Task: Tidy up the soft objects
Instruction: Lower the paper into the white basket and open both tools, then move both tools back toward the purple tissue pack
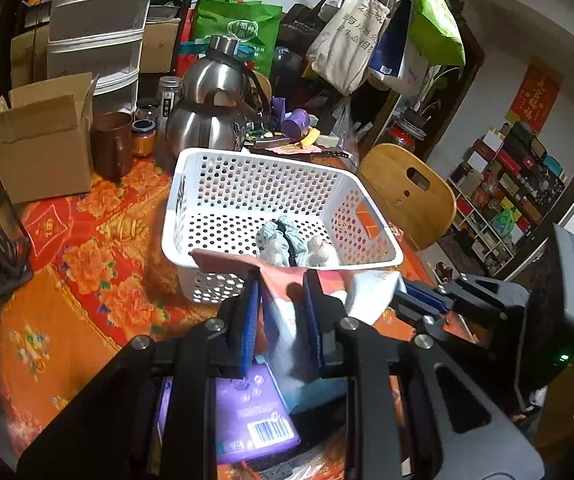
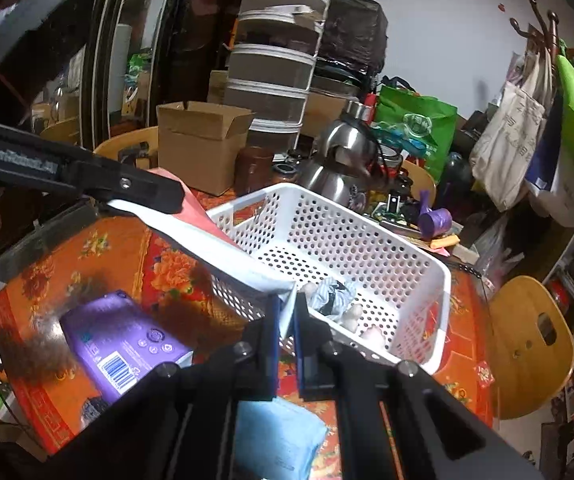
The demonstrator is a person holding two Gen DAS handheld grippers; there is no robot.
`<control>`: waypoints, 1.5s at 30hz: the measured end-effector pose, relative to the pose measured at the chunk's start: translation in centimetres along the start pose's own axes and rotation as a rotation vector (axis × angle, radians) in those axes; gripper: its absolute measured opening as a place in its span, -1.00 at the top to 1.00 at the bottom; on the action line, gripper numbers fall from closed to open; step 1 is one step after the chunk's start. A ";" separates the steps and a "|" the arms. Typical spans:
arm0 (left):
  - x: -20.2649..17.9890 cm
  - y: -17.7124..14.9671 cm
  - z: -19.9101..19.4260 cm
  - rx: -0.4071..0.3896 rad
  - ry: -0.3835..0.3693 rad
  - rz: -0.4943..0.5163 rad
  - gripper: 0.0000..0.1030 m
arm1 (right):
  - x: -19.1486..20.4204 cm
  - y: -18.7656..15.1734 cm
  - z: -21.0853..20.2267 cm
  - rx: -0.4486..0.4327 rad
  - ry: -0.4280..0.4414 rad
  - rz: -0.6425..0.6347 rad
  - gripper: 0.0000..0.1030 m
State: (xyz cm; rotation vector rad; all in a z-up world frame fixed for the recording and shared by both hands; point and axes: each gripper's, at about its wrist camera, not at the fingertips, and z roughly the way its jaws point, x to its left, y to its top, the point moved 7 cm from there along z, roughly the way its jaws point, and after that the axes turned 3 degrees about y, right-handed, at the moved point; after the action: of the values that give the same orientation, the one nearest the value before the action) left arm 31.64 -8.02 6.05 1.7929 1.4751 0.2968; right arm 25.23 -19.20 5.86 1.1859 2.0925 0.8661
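A pink and white soft pack (image 1: 287, 280) is held between both grippers just in front of the white perforated basket (image 1: 247, 184). My left gripper (image 1: 281, 304) is shut on one end of it. My right gripper (image 2: 286, 322) is shut on its other corner (image 2: 287, 304), at the basket's near rim (image 2: 419, 248). The pack stretches back toward the left gripper (image 2: 159, 196) in the right wrist view (image 2: 207, 236). A small doll in striped clothes (image 1: 287, 240) lies inside the basket. A purple pack (image 1: 247, 412) and a light blue pack (image 2: 275, 436) lie on the table below.
The table has an orange floral cloth (image 1: 87, 280). Behind the basket stand a steel kettle (image 1: 215, 108), a brown jar (image 1: 111, 144), a cardboard box (image 1: 43, 140) and stacked containers (image 1: 95, 36). A wooden chair (image 1: 411, 192) is on the right. Bags hang at the back right.
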 end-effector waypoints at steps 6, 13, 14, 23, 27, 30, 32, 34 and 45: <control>-1.8 1.0 -0.7 -0.020 -0.027 0.019 0.62 | -1.0 1.4 -2.7 -0.056 -0.068 -0.026 0.91; -1.8 5.1 4.0 -0.026 0.016 0.029 0.62 | -4.1 2.6 0.3 -0.008 -0.134 -0.043 0.91; -1.8 5.6 4.8 -0.027 0.021 0.035 0.62 | -4.8 2.8 1.1 0.003 -0.151 -0.044 0.91; -0.7 8.4 11.7 -0.007 0.110 0.038 0.62 | -8.6 2.5 6.4 0.016 -0.163 0.005 0.91; 0.5 7.8 13.9 0.016 0.150 0.018 -0.45 | -9.7 1.1 8.1 0.035 -0.151 0.069 0.75; 1.5 7.0 14.4 0.001 0.188 0.026 -0.59 | -10.8 -0.5 8.9 0.077 -0.146 0.127 0.03; 2.1 6.6 14.5 0.011 0.193 0.021 -0.61 | -11.5 -0.9 9.0 0.075 -0.165 0.139 -0.22; 2.5 6.1 14.3 0.014 0.177 0.010 -0.61 | -12.2 -1.2 8.9 0.078 -0.154 0.181 -0.22; 2.6 4.0 11.3 -0.012 0.193 0.052 -0.62 | -12.1 -2.2 7.3 0.062 -0.130 0.275 -0.26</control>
State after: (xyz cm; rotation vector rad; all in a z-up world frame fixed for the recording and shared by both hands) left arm 42.34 -10.48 0.47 1.8364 1.5560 0.5165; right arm 34.85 -28.95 1.66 1.5468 1.8919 0.8241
